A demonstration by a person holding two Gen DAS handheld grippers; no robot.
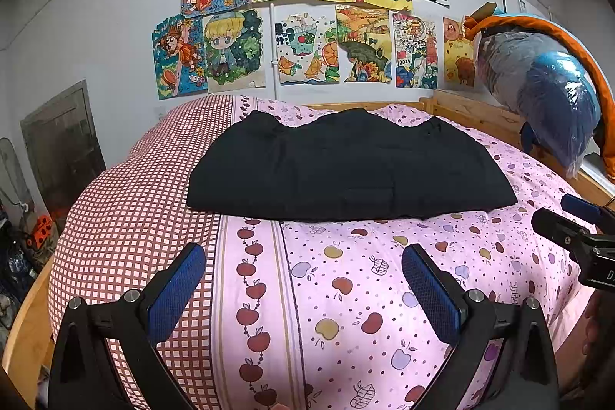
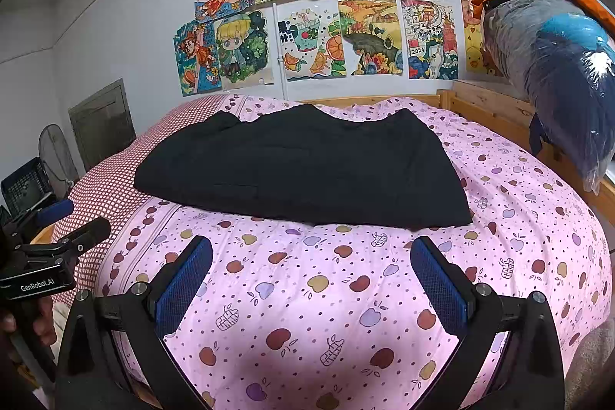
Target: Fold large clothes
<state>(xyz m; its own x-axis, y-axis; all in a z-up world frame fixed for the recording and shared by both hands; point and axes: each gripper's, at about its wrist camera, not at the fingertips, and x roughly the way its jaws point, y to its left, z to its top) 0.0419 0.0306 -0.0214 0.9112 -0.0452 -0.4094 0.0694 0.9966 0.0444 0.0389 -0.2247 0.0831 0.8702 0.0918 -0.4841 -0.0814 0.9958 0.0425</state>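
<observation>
Here the black garment (image 1: 346, 168) lies ahead of both grippers, long axis crosswise. We hold the left gripper (image 1: 303, 291) and right gripper (image 2: 311, 287) with fingers spread, empty, neither clearly nearer the garment.

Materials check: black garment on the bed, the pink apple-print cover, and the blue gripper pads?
Black garment: matte woven or knit fabric, no sheen, soft creases; fibre unclear. Pink apple-print cover: thin printed cloth, likely cotton, matte, lightly wrinkled. Blue pads: look like textured rubber or foam with a fine grid pattern, on black rigid plastic fingers.
</observation>
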